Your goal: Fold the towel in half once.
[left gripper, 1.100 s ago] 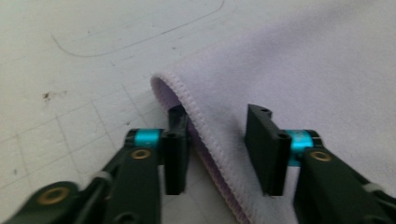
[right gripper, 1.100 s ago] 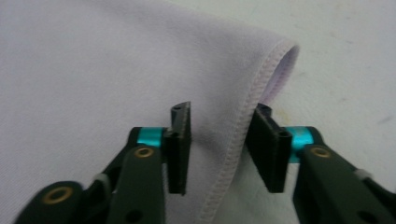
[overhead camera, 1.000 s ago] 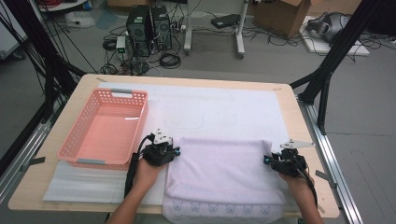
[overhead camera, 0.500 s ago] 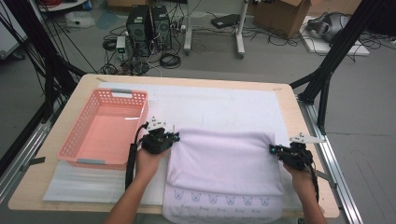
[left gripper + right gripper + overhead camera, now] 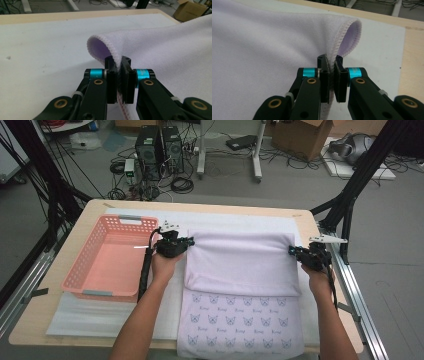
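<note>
The person was folding a lilac towel (image 5: pixel 240 265) on the table (image 5: pixel 60 320). The left gripper (image 5: pixel 186 242) was clamped on the towel's hemmed edge (image 5: pixel 117 58), the cloth curling up and over just beyond its jaws. The right gripper (image 5: pixel 293 251) pinched the matching edge (image 5: pixel 331 58) on the other side, with the hem looping just past its jaws as well. Between the two grippers the plain upper layer stretched taut, doubled back over the butterfly-printed part (image 5: pixel 240 320), which lay nearer the person and hung over the table's near edge.

Judged from that, the fold was roughly midway: both corners were gripped and the layer was turned over, but it had not been laid down flat or released, and the fold line beyond the grippers was not yet pressed.

Beside the left gripper, on its outer side, a pink basket (image 5: pixel 107 265) stood empty. A white mat (image 5: pixel 240 220) covered the wooden tabletop under the towel. Farther off, past the table, the grey floor held computer towers (image 5: pixel 160 145), tangled cables (image 5: pixel 180 182) and cardboard boxes (image 5: pixel 300 135).
</note>
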The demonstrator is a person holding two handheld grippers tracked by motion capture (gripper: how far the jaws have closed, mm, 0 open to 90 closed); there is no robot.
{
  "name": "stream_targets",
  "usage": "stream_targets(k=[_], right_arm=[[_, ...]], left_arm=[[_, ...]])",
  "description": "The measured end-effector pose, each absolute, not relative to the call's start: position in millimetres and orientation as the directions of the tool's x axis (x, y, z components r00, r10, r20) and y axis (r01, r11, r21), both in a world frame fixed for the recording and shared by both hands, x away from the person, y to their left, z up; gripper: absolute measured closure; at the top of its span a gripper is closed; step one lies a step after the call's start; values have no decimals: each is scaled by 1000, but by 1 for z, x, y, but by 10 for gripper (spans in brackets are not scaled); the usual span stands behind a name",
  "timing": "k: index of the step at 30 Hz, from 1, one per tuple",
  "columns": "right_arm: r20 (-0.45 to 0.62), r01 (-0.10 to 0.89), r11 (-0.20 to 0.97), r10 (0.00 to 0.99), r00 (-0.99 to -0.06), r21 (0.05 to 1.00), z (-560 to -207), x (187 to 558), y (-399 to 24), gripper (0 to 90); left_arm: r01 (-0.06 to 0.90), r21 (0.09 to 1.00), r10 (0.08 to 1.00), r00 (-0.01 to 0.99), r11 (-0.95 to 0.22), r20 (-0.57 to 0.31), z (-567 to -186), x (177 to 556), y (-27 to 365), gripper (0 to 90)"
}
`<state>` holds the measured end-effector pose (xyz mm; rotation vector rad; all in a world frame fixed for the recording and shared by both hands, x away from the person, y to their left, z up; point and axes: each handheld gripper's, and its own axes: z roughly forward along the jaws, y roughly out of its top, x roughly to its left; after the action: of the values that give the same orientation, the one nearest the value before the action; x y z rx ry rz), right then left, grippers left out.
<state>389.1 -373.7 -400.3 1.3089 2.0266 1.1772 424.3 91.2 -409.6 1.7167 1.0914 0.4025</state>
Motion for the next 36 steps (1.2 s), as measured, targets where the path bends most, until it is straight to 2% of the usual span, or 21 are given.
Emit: stream_targets(k=[5, 10, 11, 13, 14, 16, 18, 23, 27, 32, 34, 36], right_arm=[[64, 487, 172, 901, -429, 856, -393, 404, -373, 855], [69, 482, 144, 915, -398, 864, -393, 414, -369, 839], [93, 500, 128, 915, -393, 857, -396, 415, -369, 791], [132, 545, 108, 915, -382, 831, -399, 414, -370, 614], [132, 545, 108, 915, -382, 831, -399, 414, -370, 614], [151, 550, 89, 914, -376, 830, -400, 409, -372, 586], [156, 563, 91, 913, -376, 822, -400, 404, -373, 578], [170, 618, 140, 893, -416, 773, -401, 391, -373, 579], [188, 635, 162, 875, -447, 756, -404, 375, -371, 544], [210, 655, 186, 853, -477, 733, -414, 355, -372, 533], [211, 672, 197, 855, -474, 714, -420, 349, -374, 539], [207, 677, 198, 859, -468, 709, -425, 344, -376, 558]], left_arm=[[459, 887, 828, 518, -57, -215, -401, 438, 90, 846], [491, 868, 821, 525, -78, -223, -403, 441, 86, 824], [491, 866, 821, 529, -92, -213, -404, 439, 84, 778], [494, 865, 813, 536, -85, -227, -408, 434, 84, 614], [520, 849, 804, 543, -94, -244, -409, 432, 84, 614], [533, 837, 789, 564, -122, -244, -411, 427, 82, 551], [496, 863, 781, 574, -91, -248, -415, 416, 81, 549], [510, 854, 741, 612, -103, -275, -425, 395, 78, 543], [531, 839, 717, 630, -118, -297, -430, 380, 77, 496], [550, 821, 707, 641, -151, -300, -441, 364, 78, 500], [573, 800, 703, 643, -178, -304, -445, 361, 76, 517], [580, 782, 707, 650, -226, -278, -447, 359, 74, 575]])
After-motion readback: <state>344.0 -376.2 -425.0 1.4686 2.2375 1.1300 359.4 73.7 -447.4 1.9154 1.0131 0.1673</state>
